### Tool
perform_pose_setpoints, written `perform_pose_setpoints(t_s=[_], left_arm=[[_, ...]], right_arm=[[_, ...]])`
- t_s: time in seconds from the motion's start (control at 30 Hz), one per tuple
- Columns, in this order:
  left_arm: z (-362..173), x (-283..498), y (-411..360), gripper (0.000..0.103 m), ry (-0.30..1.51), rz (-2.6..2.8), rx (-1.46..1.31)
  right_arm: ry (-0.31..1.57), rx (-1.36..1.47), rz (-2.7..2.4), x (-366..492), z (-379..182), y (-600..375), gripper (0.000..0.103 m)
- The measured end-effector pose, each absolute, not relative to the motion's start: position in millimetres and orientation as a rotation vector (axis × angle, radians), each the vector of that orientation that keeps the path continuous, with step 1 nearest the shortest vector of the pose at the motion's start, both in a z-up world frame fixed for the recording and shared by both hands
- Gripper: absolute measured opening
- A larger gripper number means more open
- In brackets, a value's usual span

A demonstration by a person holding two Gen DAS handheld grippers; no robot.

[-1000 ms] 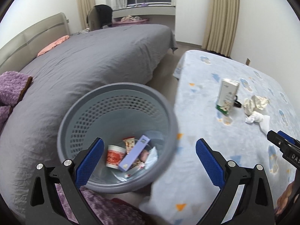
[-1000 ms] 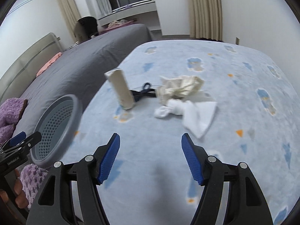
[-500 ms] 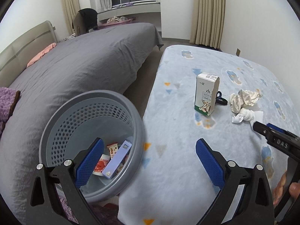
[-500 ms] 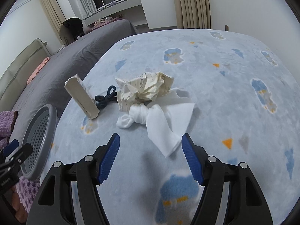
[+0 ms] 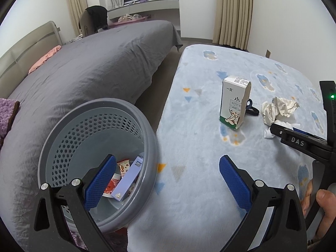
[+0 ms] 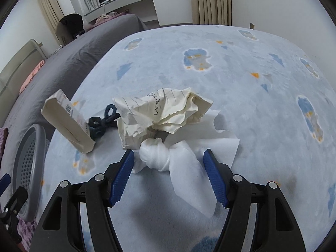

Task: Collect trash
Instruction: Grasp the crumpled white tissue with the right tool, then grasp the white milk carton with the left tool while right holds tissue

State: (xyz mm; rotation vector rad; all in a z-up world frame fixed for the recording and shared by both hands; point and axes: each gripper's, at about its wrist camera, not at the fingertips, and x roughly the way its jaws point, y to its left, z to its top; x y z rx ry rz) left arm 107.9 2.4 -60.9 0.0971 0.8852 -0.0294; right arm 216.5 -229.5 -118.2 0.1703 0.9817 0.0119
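Note:
A knotted white tissue point(image 6: 161, 157) lies on the light blue blanket point(image 6: 241, 84), with crumpled lined paper point(image 6: 159, 113) just behind it. My right gripper point(image 6: 168, 176) is open, its blue pads either side of the tissue's knot. A milk carton point(image 5: 234, 103) stands upright on the blanket; it also shows in the right wrist view point(image 6: 67, 124). My left gripper point(image 5: 166, 182) is open and empty over the rim of the grey perforated bin point(image 5: 84, 130), which holds wrappers and a purple box point(image 5: 128, 180).
A dark hair tie point(image 6: 103, 121) lies between the carton and the paper. A large bed with a grey cover point(image 5: 84, 67) lies left of the blanket. A purple throw point(image 5: 7, 113) sits at the far left. Curtains and a wall stand behind.
My right gripper has moved forward and down until its pads flank the white tissue. My left gripper has shifted right, so the bin sits lower left and the carton looks nearer.

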Motion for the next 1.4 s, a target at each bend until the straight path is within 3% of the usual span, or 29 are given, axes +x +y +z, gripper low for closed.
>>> perform_pose_setpoints(t_s=[0.1, 0.2, 0.27, 0.33, 0.9, 1.4], left_arm=[[-62, 109, 1, 0.096, 0.889, -0.034, 0.095], [-62, 108, 1, 0.096, 0.889, -0.035, 0.095], [-62, 108, 1, 0.096, 0.889, -0.036, 0.093], [-61, 107, 1, 0.096, 0.888, -0.038, 0.09], [-60, 115, -37, 0.096, 0.836, -0.088, 0.091], [-78, 157, -78, 0.096, 0.822, -0.099, 0.109]], right_arm=[[0.976, 0.139, 0.013, 216, -119, -225, 0.065], [0.97, 0.145, 0.03, 214, -118, -226, 0.054], [0.967, 0.146, 0.039, 211, -117, -226, 0.041], [0.962, 0.158, 0.054, 207, -115, -228, 0.037], [0.891, 0.259, 0.013, 135, -89, -285, 0.036], [0.814, 0.308, 0.119, 123, -72, -300, 0.036]])
